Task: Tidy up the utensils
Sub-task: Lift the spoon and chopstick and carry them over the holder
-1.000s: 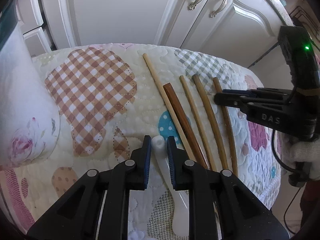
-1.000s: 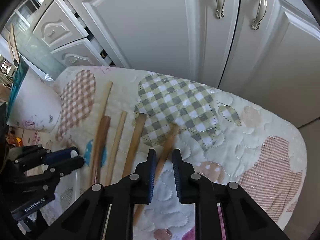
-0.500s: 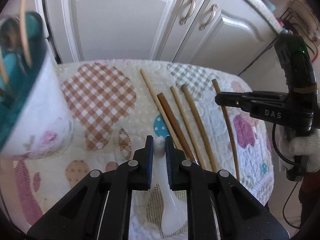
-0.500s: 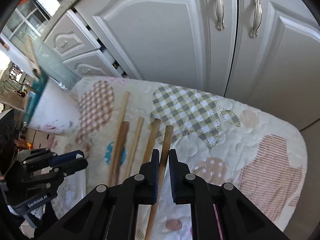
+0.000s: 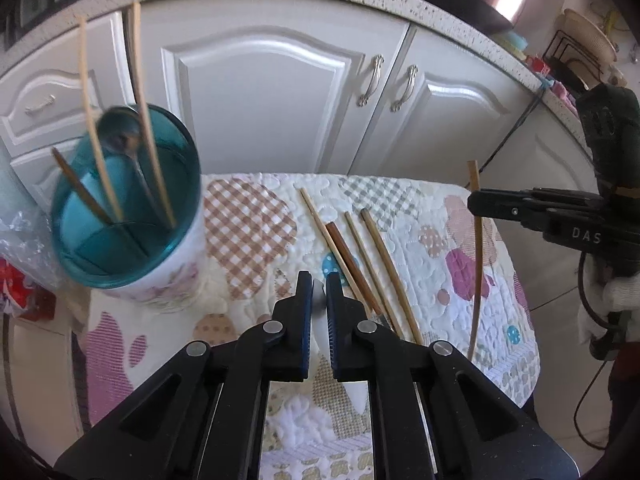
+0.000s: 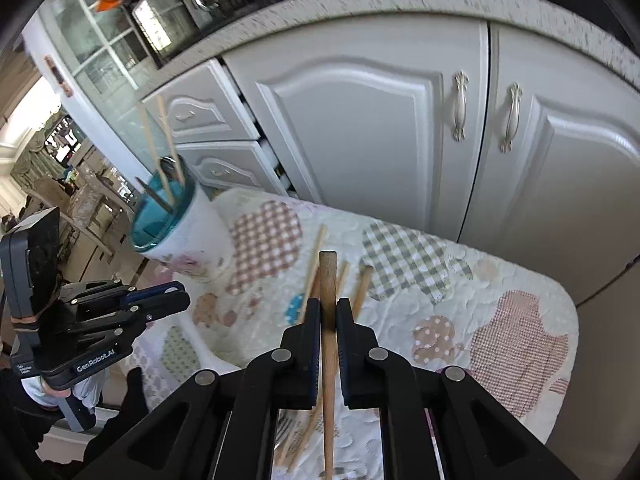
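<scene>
Having just closed, the left gripper pinches a white spoon and the right gripper a wooden chopstick, both lifted off the quilted mat, ready for the teal-rimmed holder up-left of both.

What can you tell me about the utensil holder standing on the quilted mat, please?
The utensil holder is a round cup with a translucent teal rim and divided teal interior, and a white outside printed with pink flowers. It stands upright at the left end of the quilted mat, holding a few slim wooden chopsticks and a metal spoon. Neither gripper touches it.
</scene>
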`<state>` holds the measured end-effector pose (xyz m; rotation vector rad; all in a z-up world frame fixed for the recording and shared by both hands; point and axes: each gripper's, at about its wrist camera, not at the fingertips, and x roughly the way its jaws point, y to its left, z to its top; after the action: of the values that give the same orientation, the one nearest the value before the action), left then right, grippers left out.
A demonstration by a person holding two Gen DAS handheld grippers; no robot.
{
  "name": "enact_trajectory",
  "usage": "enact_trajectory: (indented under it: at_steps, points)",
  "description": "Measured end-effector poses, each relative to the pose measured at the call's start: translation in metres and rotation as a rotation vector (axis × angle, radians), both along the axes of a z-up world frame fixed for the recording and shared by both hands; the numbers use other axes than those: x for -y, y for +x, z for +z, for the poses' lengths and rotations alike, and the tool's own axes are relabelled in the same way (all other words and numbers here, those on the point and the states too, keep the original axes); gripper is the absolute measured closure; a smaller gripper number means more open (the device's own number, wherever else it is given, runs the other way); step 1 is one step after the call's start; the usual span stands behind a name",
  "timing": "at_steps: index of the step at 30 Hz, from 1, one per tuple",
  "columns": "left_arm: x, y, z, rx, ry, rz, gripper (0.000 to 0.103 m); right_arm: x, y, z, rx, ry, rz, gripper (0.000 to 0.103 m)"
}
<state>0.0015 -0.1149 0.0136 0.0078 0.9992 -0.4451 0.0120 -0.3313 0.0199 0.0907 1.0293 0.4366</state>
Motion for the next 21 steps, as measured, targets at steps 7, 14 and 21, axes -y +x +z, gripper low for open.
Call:
enact_trajectory:
  at_steps: [7, 14, 21]
  points:
    - [-0.013, -0.012, 0.015, 0.035, -0.004, 0.020, 0.097, -0.009, -0.016, 0.026, 0.055, 0.005, 0.011, 0.096]
    - [-0.022, -0.017, 0.033, 0.077, -0.012, 0.038, 0.097, -0.019, -0.019, 0.049, 0.100, 0.018, 0.031, 0.096]
    - [-0.032, -0.019, 0.047, 0.108, -0.016, 0.063, 0.097, -0.031, -0.019, 0.064, 0.132, 0.028, 0.057, 0.096]
